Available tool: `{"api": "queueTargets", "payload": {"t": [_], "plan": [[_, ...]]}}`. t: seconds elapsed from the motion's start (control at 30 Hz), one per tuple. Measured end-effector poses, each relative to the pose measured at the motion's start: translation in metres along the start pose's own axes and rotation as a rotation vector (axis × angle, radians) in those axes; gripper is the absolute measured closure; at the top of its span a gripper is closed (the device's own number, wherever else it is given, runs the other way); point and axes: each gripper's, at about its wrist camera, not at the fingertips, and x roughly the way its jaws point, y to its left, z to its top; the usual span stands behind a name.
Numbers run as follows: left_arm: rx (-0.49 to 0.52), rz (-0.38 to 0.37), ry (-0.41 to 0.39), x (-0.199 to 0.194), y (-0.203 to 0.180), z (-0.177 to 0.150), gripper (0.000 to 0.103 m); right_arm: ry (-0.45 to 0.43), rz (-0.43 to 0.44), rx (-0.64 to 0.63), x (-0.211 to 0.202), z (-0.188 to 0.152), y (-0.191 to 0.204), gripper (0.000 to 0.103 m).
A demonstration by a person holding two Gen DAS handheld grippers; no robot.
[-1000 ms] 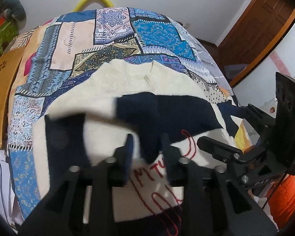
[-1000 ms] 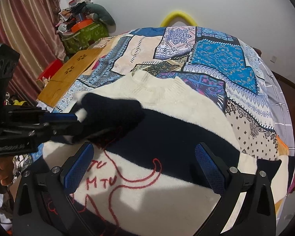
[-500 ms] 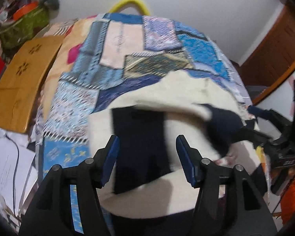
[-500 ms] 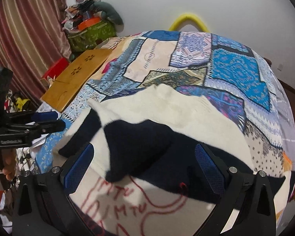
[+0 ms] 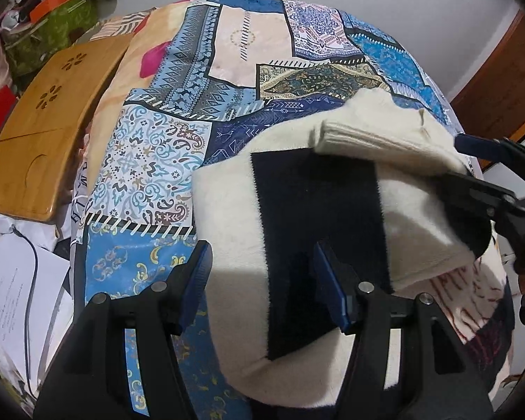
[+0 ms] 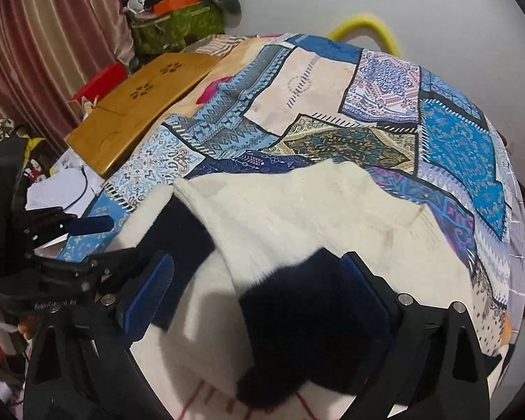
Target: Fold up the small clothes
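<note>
A cream sweater (image 5: 290,196) with navy bands and red stitched letters lies on the patchwork bedspread (image 5: 178,112). Its left side is folded over the body, navy band on top. My left gripper (image 5: 262,283) is open above that folded side and holds nothing. My right gripper (image 6: 259,294) is open low over the sweater (image 6: 297,217), its fingers either side of the navy sleeve end (image 6: 311,315). In the left wrist view the right gripper (image 5: 479,175) lies against the sweater's cream neck edge (image 5: 378,136).
A wooden lap desk (image 6: 136,105) lies on the bed's left side. Papers and a cable (image 5: 14,280) are on the floor at left. A green bag with clutter (image 6: 178,21) and a curtain stand at the back left. A wooden door (image 5: 500,73) is at right.
My left gripper let go of the navy sleeve end, opened and drew back left. The sleeve now lies across the sweater. My right gripper moved down close onto the sweater.
</note>
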Motion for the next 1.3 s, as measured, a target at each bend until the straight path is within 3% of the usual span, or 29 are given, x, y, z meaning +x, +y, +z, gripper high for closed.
{"api": "queueTargets", "payload": {"t": [0.23,0.37,0.67,1.3], "plan": [[0.000,-0.017,0.002,0.007,-0.001,0.002,0.044,0.058,-0.024,-0.050,0.026,0.005,0.009,0.030],[0.001,-0.014,0.008,0.012,-0.001,0.002,0.044,0.075,-0.019,-0.079,0.034,0.002,0.011,0.055],[0.023,0.007,0.010,0.010,-0.006,0.000,0.044,0.044,0.014,-0.047,0.031,0.001,0.005,0.091],[0.100,0.019,-0.054,-0.029,-0.048,0.015,0.044,-0.218,-0.029,0.018,-0.068,-0.006,-0.023,0.096]]}}
